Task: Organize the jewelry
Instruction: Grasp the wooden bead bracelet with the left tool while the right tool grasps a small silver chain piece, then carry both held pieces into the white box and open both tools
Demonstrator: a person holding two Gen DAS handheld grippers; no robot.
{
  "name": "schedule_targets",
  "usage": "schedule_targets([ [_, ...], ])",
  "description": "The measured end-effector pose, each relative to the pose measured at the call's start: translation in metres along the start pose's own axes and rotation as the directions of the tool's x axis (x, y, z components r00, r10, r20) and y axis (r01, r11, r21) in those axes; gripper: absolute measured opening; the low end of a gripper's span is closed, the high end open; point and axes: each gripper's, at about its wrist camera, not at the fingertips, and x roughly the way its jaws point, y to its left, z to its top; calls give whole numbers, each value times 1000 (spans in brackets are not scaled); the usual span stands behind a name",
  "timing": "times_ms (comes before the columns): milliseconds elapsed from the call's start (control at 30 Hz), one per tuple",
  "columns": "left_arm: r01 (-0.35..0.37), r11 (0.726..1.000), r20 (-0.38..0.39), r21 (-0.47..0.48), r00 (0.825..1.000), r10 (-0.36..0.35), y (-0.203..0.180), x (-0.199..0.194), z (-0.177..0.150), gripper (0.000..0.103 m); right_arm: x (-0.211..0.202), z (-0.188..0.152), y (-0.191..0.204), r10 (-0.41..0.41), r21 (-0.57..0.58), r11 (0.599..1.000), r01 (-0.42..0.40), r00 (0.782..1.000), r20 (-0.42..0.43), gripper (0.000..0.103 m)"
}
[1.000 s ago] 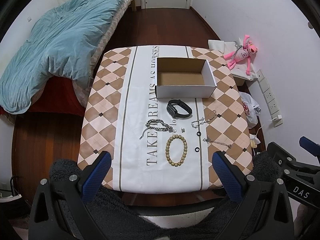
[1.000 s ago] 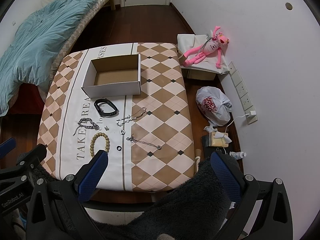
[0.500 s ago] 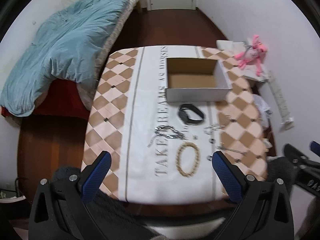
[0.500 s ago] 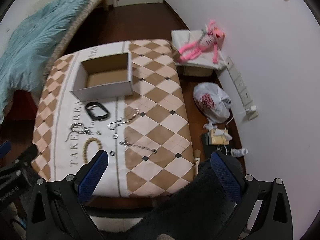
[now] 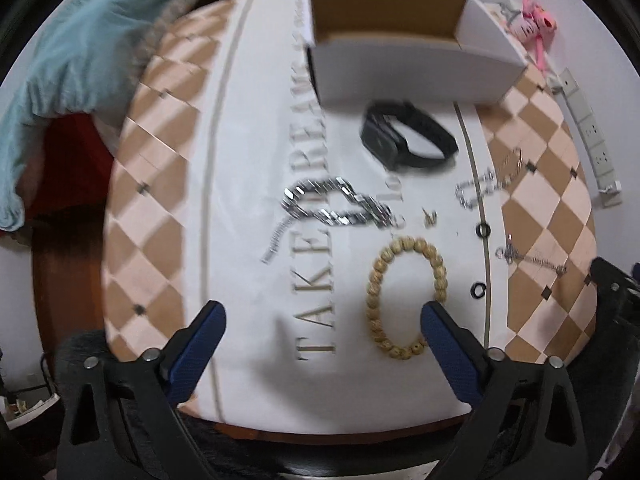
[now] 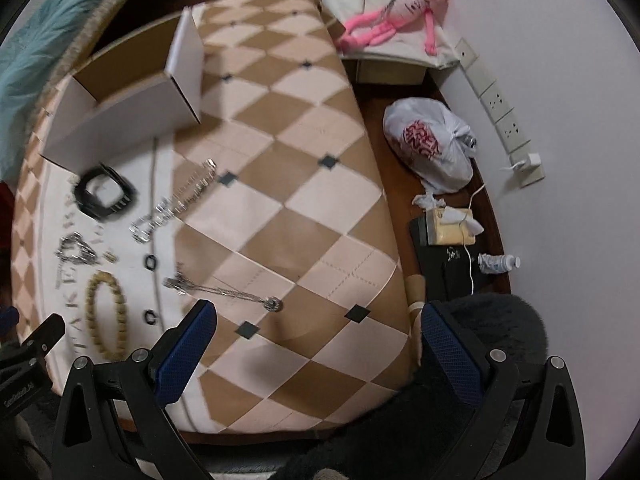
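Jewelry is lying spread out on the table point(image 5: 168, 208), which is wearing a cloth of brown and pink diamonds with a white stripe and big letters. The left gripper point(image 5: 322, 330) is hanging just over the near edge with its blue fingers point(image 5: 200, 340) spread wide and nothing between them. Right by its right finger, partly tucked behind the tip, the wooden bead bracelet point(image 5: 404, 296) is sitting in a ring. A little farther out, in front of the open jaws, the chunky silver chain point(image 5: 336, 208) is lying in a tangle. To the right of the jaws, two small black rings point(image 5: 484, 230) are resting on the stripe, and beyond them a thin necklace point(image 5: 528, 258) is stretching toward the table's side. Another silver chain point(image 5: 488, 184) is lying a bit farther off. Past the chunky chain, the black watch band point(image 5: 408, 140) is sitting just in front of the white cardboard box point(image 5: 412, 68), which is standing open at the far end.

The right gripper point(image 6: 318, 334) is also hanging over the near edge, with its jaws wide apart and holding nothing. The thin necklace is lying just ahead of its left finger point(image 6: 184, 348). The bead bracelet is off to the left of those jaws. Far ahead and to the right, a white plastic bag point(image 6: 430, 152) is slumping on the floor, and a pink plush toy point(image 6: 392, 16) is sprawling on a low box by the wall. Much of both views is blurry.
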Motion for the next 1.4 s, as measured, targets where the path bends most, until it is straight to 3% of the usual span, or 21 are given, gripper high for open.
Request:
schedule_targets([
  [133, 21, 1000, -50, -7, 999, -22, -5, 23, -6, 64, 23, -7, 0, 32, 12, 999, -31, 999, -14, 83],
  [300, 54, 998, -61, -38, 997, -57, -4, 36, -12, 49, 39, -15, 3, 113, 46, 993, -112, 993, -19, 68],
  [400, 65, 997, -36, -28, 997, -66, -5, 35, -14, 37, 38, -17, 8, 97, 31, 995, -98, 995, 31, 62],
  [467, 65, 998, -24, -17, 998, -65, -7, 34, -14, 24, 37, -17, 13, 75, 15, 997, -76, 996, 53, 54],
  [567, 69, 998, -13, -4, 998, -69, -9, 34, -10, 8, 34, -16, 20, 66, -3, 998, -66, 994, 87, 30],
  [600, 70, 998, -10, -2, 997, -70, -9, 35, -10, 7, 33, -15, 21, 67, -1, 998, -67, 993, 93, 10],
  [767, 82, 997, 3, -9, 997, -82, -6, 24, -2, 7, 30, -14, 15, 116, 28, 993, -118, 989, 89, 10],
  [900, 104, 995, 46, -8, 993, -104, 0, -7, -2, 6, 11, -17, 11, 166, 56, 983, -173, 980, 113, 10],
  [1400, 195, 981, 207, -1, 960, -190, 8, -79, 23, 6, -86, 8, 25, 335, -29, 941, -337, 914, 230, 9],
])
